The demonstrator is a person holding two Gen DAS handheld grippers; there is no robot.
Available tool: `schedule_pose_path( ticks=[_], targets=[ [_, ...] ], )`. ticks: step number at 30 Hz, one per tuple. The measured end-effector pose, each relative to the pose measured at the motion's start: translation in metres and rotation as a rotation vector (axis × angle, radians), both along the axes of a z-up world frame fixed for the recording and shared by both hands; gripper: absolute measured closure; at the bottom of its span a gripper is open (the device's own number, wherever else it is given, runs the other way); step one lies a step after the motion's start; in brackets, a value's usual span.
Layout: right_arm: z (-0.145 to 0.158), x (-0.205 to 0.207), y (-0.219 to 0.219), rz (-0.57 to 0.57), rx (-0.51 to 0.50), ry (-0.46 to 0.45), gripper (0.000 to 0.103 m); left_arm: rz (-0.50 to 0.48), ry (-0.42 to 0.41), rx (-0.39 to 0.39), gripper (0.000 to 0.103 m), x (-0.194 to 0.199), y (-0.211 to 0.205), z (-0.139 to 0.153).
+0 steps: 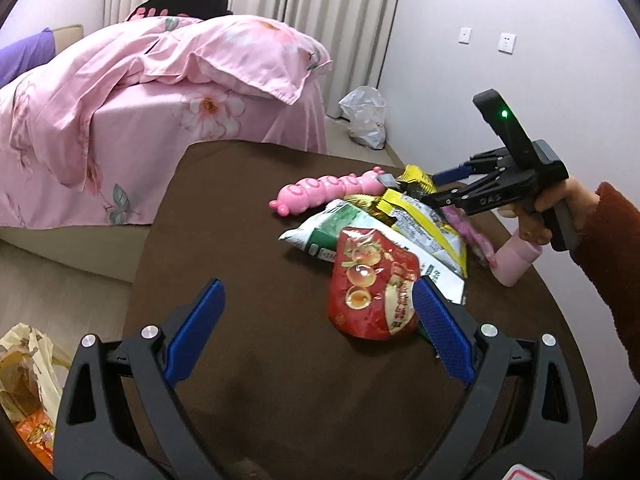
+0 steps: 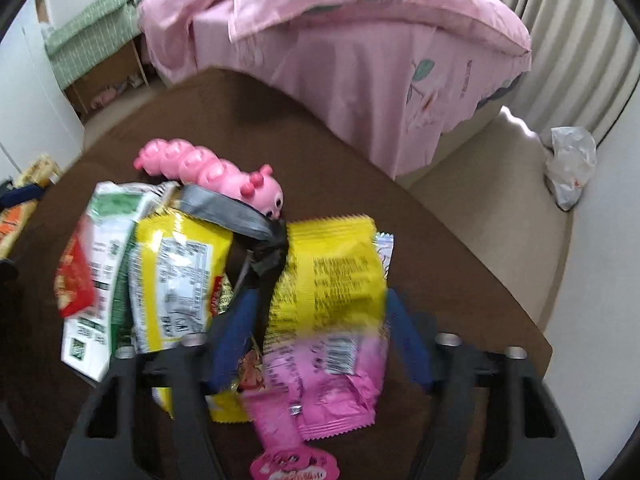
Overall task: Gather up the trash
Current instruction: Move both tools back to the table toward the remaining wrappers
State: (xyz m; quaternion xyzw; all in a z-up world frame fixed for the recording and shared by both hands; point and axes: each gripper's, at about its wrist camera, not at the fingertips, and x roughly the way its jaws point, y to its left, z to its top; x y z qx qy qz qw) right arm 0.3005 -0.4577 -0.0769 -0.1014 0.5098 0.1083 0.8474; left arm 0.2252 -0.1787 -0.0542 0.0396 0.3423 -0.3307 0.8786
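A: Two grippers over the brown worktop (image 1: 248,360). Status?

B: Left gripper (image 1: 320,332): jaws wide, empty. Right gripper (image 2: 320,320): jaws half-narrowed astride the crinkled yellow snack wrapper (image 2: 332,264) on the pile. Close squarely on the wrapper alone.

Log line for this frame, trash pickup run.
phase: picking from wrapper pile | left gripper: open, beside red snack pouch | right gripper: jaws astride yellow snack packet, grip unclear | surface: brown table
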Motion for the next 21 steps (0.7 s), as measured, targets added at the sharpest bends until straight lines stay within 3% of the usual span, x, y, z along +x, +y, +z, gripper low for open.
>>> schedule_pose_path(
  ticks=[1,5,9,14,18,20,21],
  targets=[
    [-0.001,-0.001,0.002,-0.002,0.003,0.014,0.079,0.008,-0.001,0.0,0.013,0.0,0.001,0.0],
    [0.02,-0.019,0.0,-0.057,0.079,-0.048,0.086,-0.002,0.076,-0.017,0.013,0.006,0.002,-0.006],
    [0.053,-0.056,0.008,-0.076,0.136,-0.146,0.088,-0.032,0.151,-0.007,0.013,0.007,-0.006,-0.017],
    [0.083,-0.106,0.016,-0.1,0.186,-0.252,0.088,-0.057,0.145,-0.006,0.013,-0.002,-0.016,-0.017],
    [0.083,-0.15,0.022,-0.14,0.229,-0.29,0.088,-0.057,0.17,0.001,0.015,0.005,-0.031,-0.019],
    [0.076,-0.163,0.027,-0.153,0.237,-0.278,0.089,-0.066,0.205,0.008,0.027,0.012,-0.041,-0.025],
    [0.07,-0.172,0.03,-0.162,0.24,-0.269,0.089,-0.066,0.23,0.019,0.028,0.016,-0.046,-0.03]
  ],
)
